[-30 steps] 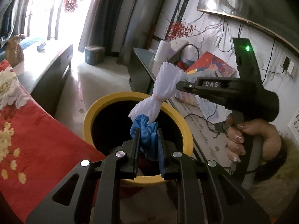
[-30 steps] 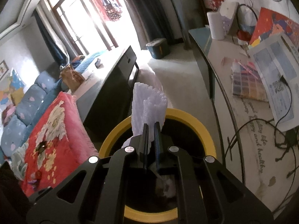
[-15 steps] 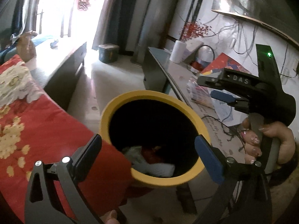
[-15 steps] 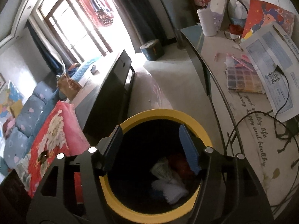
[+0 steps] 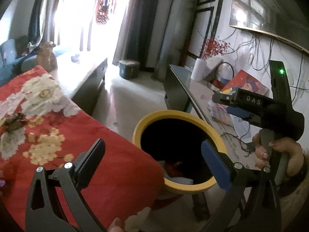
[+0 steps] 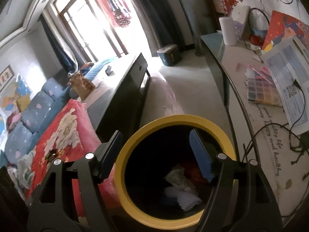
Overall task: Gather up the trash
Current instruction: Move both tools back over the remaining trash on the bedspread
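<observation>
Over on the left lies the red floral blanket, its edge running right up against the yellow-rimmed trash bin. The left gripper hangs above that spot, jaws spread as wide as they go, nothing between them, one finger over the blanket and the blue-padded one over the bin's mouth. Down in the bin's dark bottom sits the trash: a white pleated wad against the near wall, a crumpled pale piece and something red behind it. The right gripper is above the opening, jaws opening and empty. Further right, a hand grips its handle beside the long glass-topped side table, strewn with papers and cables.
</observation>
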`<state>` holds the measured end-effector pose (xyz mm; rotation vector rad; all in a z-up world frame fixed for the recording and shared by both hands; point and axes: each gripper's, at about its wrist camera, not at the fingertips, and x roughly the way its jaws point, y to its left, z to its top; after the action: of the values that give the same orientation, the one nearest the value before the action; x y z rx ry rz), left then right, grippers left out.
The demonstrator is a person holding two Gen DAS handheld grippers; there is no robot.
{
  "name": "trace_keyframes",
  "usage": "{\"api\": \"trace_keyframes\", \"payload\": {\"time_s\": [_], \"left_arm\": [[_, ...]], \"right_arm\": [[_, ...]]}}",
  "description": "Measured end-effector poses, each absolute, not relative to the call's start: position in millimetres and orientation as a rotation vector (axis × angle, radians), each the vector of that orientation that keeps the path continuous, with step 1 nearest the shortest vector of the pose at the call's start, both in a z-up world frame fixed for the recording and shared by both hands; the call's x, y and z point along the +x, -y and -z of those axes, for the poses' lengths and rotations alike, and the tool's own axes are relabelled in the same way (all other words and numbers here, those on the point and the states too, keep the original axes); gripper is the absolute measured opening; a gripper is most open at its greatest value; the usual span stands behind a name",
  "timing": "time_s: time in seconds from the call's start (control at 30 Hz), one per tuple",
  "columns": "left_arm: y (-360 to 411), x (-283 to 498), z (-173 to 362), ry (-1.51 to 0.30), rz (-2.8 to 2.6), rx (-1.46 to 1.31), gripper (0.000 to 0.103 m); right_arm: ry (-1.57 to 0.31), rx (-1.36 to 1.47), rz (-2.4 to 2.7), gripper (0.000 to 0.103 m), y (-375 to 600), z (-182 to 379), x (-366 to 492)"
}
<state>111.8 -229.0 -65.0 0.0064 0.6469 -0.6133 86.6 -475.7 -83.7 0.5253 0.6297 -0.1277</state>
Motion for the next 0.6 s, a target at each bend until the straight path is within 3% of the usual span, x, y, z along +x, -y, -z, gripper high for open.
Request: {"api": "trace_keyframes", "payload": {"time_s": [0.6], "left_arm": [[153, 112, 40, -0.577, 0.429, -0.078, 0.096]], "right_arm": [[-0.592, 0.422, -0.047, 0.069, 419, 61, 87]]}}
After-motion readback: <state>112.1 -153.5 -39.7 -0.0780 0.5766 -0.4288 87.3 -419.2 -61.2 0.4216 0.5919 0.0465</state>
